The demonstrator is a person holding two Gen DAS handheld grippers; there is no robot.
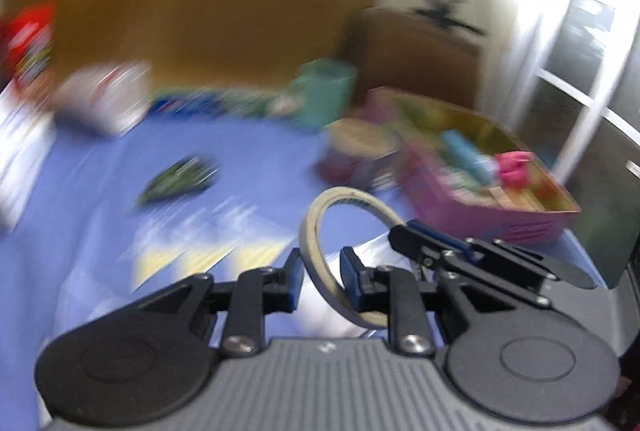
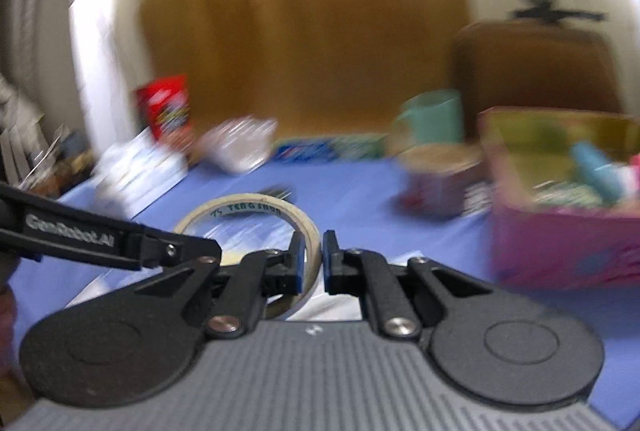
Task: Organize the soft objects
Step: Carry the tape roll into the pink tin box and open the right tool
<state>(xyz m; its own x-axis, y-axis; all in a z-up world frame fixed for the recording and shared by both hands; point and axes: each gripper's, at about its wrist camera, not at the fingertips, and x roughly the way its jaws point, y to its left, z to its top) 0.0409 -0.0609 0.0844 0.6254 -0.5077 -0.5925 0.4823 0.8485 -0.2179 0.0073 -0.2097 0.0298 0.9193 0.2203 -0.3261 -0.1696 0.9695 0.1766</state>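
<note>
One cream-coloured roll of masking tape (image 2: 256, 219), raised above the blue-covered bench (image 1: 100, 167) and pinched at two places on its ring. Two black two-finger grippers on it: left gripper (image 1: 321, 281) with blue-padded fingers (image 1: 295, 281) clamped on the near part of the ring, right gripper (image 2: 313, 263) with fingers (image 2: 297, 263) pressed onto the band's wall, one pad inside the ring and one outside. On the roll's inner face, green hand lettering, partly legible as "75 TENG SHUN"; last letters blurred. On the left gripper's arm (image 2: 72, 233), seen from the right wrist view, white print reading "GenRobot.AI". On the bench, counted as far as blur allows: one pink open cardboard box (image 1: 492, 219) at the right, holding one light-blue cylinder-shaped item (image 1: 464, 151) and one bright pink soft item (image 1: 514, 167) among other contents too smeared to tell; one round container with a tan lid (image 2: 440, 175) just beside the box; one teal cup-like container (image 2: 434, 121) behind it; one red printed snack bag (image 2: 166, 109) standing at the back left, writing unreadable; one silvery-white crumpled bag (image 2: 240, 145) next to it; one dark green flat packet (image 1: 180, 181) lying alone mid-bench; one low blue-and-green printed strip (image 2: 328, 149) along the back edge, text unreadable; clear plastic sheets with pale yellow corners (image 1: 200, 247) just ahead of the left gripper. Behind the bench, one large brown cardboard panel (image 2: 304, 31).
</note>
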